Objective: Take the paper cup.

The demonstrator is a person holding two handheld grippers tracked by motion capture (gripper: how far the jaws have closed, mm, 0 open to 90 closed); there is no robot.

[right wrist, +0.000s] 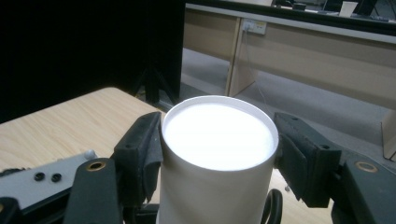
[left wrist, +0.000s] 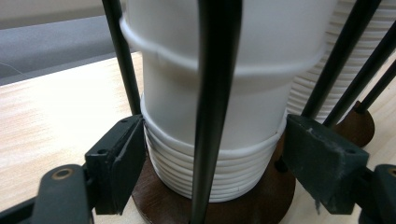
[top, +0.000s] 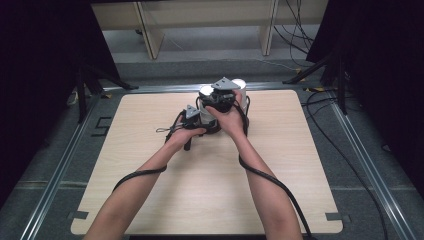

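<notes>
A stack of white paper cups (left wrist: 266, 93) stands upright on a round dark wooden base (left wrist: 252, 205), caged by thin black rods (left wrist: 215, 93). My left gripper (left wrist: 215, 154) is low at the stack, its pads pressed against the ribbed rims on both sides. In the high view it sits left of the holder, left gripper (top: 191, 118). My right gripper (right wrist: 218, 149) is shut on the top white cup (right wrist: 217, 135), pads (right wrist: 144, 149) tight against its wall just below the rim. From above, the right gripper (top: 222, 97) is over the holder, beside the cup top (top: 206, 91).
A second stack of cups (left wrist: 317, 79) on its own wooden base (left wrist: 357, 126) stands close behind, its top (top: 239, 83) near the table's far edge. The wooden table (top: 210, 175) is bare in front. Cables trail along both forearms. Dark stands and wooden furniture lie beyond.
</notes>
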